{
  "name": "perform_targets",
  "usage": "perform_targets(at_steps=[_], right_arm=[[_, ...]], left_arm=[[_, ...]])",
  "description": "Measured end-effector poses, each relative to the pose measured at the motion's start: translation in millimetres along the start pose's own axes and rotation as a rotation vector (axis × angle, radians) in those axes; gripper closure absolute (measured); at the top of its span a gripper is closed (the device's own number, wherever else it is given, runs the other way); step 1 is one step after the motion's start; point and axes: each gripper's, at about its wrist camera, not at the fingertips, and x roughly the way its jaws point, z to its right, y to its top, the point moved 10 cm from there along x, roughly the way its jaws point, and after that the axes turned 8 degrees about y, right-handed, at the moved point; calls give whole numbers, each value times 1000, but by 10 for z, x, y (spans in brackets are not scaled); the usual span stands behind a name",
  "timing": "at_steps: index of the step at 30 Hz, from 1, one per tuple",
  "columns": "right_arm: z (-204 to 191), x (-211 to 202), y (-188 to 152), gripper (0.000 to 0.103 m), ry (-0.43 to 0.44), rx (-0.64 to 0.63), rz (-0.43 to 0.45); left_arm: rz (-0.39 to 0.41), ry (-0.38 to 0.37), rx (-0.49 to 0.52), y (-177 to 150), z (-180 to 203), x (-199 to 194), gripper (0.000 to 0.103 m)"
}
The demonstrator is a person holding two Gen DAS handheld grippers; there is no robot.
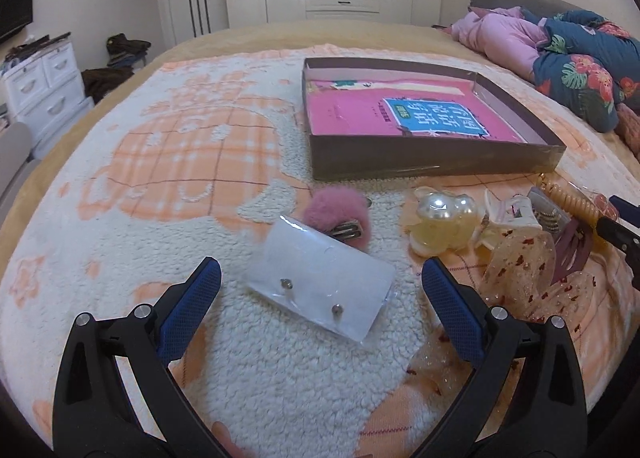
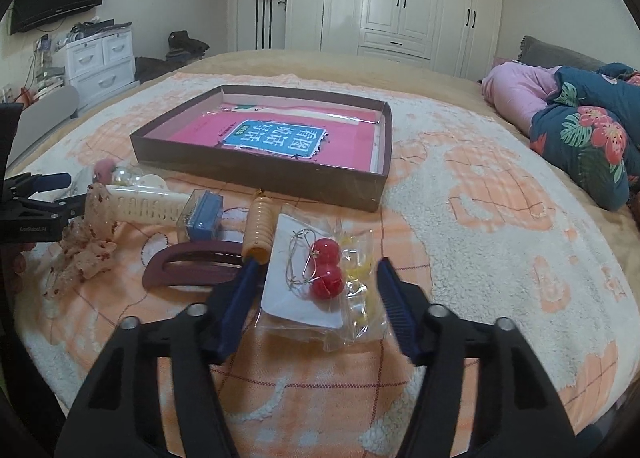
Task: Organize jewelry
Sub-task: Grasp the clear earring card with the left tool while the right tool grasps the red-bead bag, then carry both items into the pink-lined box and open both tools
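Observation:
On the fleece blanket lies a clear packet holding two small silver studs. My left gripper hovers low over it, jaws wide open, one blue finger on either side and neither touching it. A second clear packet holds red ball earrings on a white card. My right gripper straddles this packet with its pads close to the plastic's edges, and I see no squeeze on it. Farther back stands the shallow brown box with a pink book lying inside.
Between the grippers lie a pink pompom clip, a pearly yellow claw clip, a maroon hair clip, an orange spiral hair tie, a small blue box and a speckled scrunchie. Bundled floral bedding lies at the right.

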Motion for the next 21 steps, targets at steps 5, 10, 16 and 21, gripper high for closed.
perform_targets(at_steps=[5, 10, 16, 21], right_arm=[[6, -8, -6, 66, 12, -3, 5], [86, -109, 8, 66, 19, 27, 30], [233, -274, 50, 66, 12, 71, 63], [336, -347, 148, 66, -3, 81, 90]], left_arm=[[-20, -32, -2, 22, 13, 79, 31], [-10, -47, 9, 29, 38, 71, 40], [11, -32, 7, 47, 3, -70, 40], [36, -33, -37, 184, -54, -255, 40]])
